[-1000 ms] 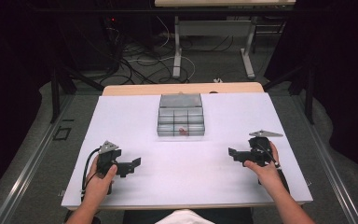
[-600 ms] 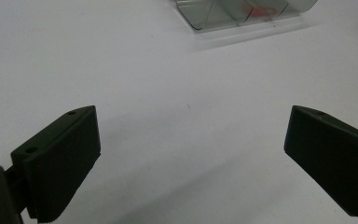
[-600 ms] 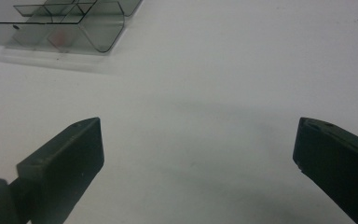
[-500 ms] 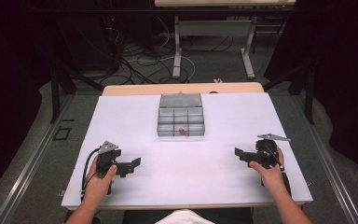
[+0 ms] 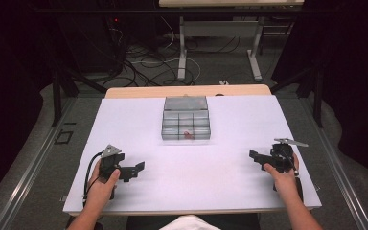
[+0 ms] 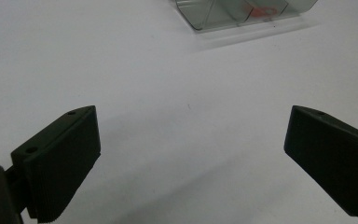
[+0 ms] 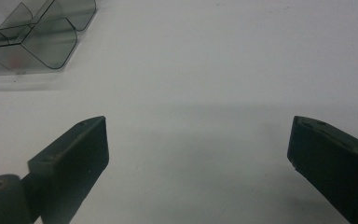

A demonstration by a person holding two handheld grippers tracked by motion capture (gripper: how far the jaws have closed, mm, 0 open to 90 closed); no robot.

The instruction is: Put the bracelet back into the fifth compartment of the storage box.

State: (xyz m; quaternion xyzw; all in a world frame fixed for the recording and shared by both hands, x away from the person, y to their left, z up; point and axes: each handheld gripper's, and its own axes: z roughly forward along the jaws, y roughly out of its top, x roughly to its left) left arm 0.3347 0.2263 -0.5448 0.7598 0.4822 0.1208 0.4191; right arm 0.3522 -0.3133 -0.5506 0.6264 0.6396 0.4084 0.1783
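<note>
White table (image 5: 124, 120) bare between clear divided box (image 5: 186, 118), left gripper (image 5: 135, 168), right gripper (image 5: 255, 156), both wide apart, holding nothing

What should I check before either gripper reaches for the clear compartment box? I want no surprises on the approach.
1. Left gripper jaws wide apart, nothing between them: ok.
2. Right gripper jaws apart and empty: ok; they have just been closing slightly.
3. White table bare between both grippers and the box: ok.
4. Clear compartment box sits flat, far from both grippers: ok.
5. Small red item in a front compartment: what it is, cannot tell.
</note>
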